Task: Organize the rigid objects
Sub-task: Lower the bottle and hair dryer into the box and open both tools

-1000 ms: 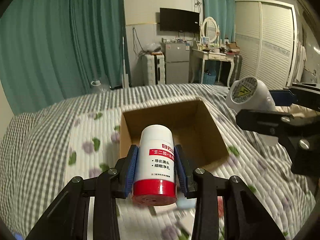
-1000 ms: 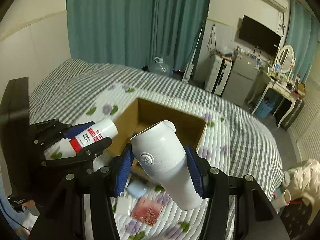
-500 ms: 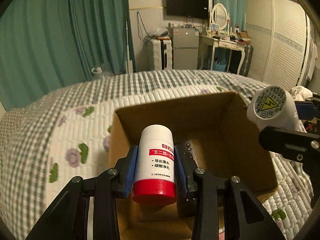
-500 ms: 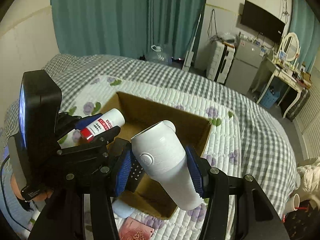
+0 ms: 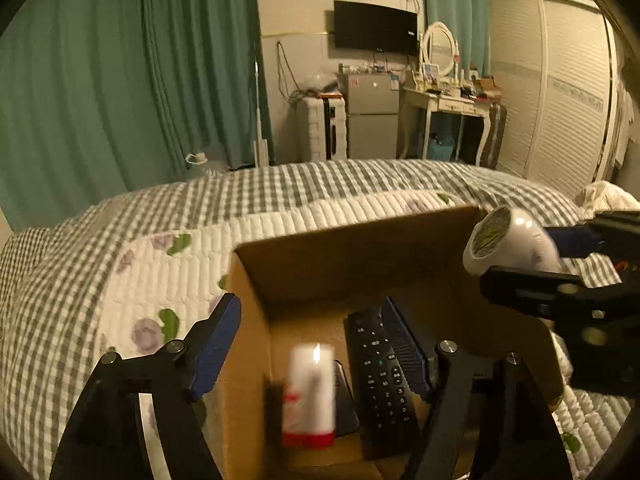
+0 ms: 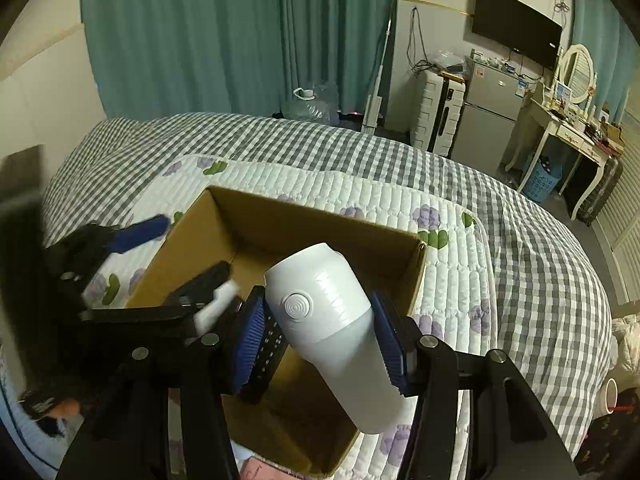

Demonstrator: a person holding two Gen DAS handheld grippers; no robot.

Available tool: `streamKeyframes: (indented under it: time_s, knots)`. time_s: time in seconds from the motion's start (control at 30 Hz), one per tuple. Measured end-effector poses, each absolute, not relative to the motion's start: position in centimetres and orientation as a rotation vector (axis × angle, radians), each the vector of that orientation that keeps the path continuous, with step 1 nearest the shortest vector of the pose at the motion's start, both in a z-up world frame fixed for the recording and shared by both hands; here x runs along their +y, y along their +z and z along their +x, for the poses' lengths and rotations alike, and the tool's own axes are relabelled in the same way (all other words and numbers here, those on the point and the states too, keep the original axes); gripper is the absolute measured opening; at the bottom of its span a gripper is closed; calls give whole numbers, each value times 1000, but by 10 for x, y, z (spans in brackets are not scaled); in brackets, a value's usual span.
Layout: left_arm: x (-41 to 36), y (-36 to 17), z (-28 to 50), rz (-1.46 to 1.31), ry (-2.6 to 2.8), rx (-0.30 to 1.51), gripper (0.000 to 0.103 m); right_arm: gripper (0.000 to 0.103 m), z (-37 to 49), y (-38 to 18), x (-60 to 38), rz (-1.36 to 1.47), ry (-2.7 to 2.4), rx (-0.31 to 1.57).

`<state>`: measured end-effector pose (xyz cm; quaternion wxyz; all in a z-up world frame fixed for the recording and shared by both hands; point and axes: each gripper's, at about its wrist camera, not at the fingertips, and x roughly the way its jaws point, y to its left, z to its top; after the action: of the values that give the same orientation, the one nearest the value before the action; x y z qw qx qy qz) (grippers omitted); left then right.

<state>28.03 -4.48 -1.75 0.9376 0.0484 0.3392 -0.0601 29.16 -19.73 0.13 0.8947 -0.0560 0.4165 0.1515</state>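
Note:
An open cardboard box (image 5: 352,248) (image 6: 320,220) sits on the bed. My left gripper (image 5: 316,340) is open over its left part. The white bottle with a red cap (image 5: 309,396) is free between the fingers, blurred, inside the box; it shows as a white blur in the right wrist view (image 6: 216,304). A black remote (image 5: 378,376) lies in the box. My right gripper (image 6: 320,340) is shut on a white hair dryer (image 6: 336,340) above the box's right side; the dryer also shows in the left wrist view (image 5: 508,246).
The bed carries a white floral quilt (image 6: 440,208) over a grey checked blanket (image 5: 280,188). A pink card (image 6: 260,472) lies by the box's near edge. Green curtains, a fridge (image 5: 372,116), a dressing table and a wardrobe stand beyond the bed.
My left gripper has opened and let go of the bottle, which now drops into the box. The right gripper has carried the hair dryer closer over the box.

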Motion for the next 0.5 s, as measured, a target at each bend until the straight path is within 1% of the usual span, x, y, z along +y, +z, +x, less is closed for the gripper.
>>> streamKeyframes:
  time_s: [0.2, 0.33, 0.47, 0.5]
  knots:
    - [-35, -3, 268, 132, -83, 659, 75, 52, 312, -6, -197, -56, 279, 871]
    - [-25, 3, 257, 108, -75, 658, 75, 52, 322, -10, -192, -19, 276, 894]
    - [-19, 8, 241, 100, -68, 654, 75, 52, 324, -17, -183, -29, 276, 921]
    - [-18, 9, 237, 93, -73, 653, 76, 57, 321, -17, -182, -38, 273, 923]
